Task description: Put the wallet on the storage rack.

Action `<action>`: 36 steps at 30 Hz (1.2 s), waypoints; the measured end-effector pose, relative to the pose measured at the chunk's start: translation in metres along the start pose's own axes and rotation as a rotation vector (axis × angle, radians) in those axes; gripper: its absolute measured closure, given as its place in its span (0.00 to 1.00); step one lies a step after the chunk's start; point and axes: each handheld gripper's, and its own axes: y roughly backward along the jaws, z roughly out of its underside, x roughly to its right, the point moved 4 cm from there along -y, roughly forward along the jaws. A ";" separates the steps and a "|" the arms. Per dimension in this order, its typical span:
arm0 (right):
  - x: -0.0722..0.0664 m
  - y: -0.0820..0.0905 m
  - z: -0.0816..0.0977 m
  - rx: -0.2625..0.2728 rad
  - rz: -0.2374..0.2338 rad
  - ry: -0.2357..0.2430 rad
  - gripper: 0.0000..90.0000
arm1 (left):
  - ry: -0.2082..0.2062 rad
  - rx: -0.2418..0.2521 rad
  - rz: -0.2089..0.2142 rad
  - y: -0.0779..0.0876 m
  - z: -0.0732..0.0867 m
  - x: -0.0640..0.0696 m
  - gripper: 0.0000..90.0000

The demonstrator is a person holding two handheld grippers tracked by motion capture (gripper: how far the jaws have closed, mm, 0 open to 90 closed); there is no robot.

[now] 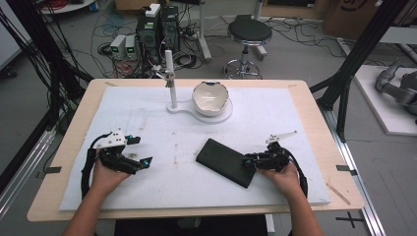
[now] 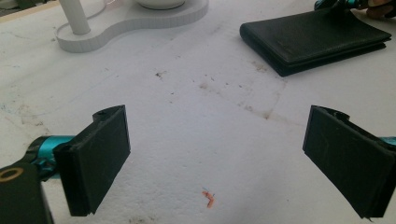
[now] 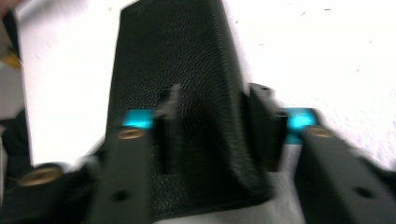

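Note:
A black leather wallet [image 1: 223, 160] lies flat on the white foam board [image 1: 162, 123], right of centre. My right gripper [image 1: 248, 161] holds the wallet's near right end. In the right gripper view the wallet [image 3: 177, 60] fills the gap between the two jaws, and the right gripper [image 3: 212, 121] is shut on it. My left gripper [image 1: 141, 150] rests at the board's left side, open, apart from the wallet. In the left gripper view the left gripper [image 2: 217, 140] has its jaws spread wide over bare board, with the wallet [image 2: 313, 39] far off at upper right.
A white bowl [image 1: 210, 97] sits on a white base [image 1: 219, 117] at the back centre, beside a thin white post [image 1: 172, 86]. The base [image 2: 135, 21] also appears in the left gripper view. Beyond the table stand a stool [image 1: 249, 32], computers and cables.

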 end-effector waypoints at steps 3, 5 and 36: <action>-0.002 0.002 -0.001 0.005 0.006 0.004 0.88 | 0.000 -0.003 -0.003 0.000 0.000 -0.001 0.08; -0.003 0.002 -0.001 0.007 0.010 0.014 0.90 | 0.001 -0.002 -0.002 0.000 0.000 -0.001 0.08; -0.069 0.035 -0.044 0.183 0.034 0.391 0.94 | 0.003 0.043 0.114 -0.002 -0.010 0.011 0.08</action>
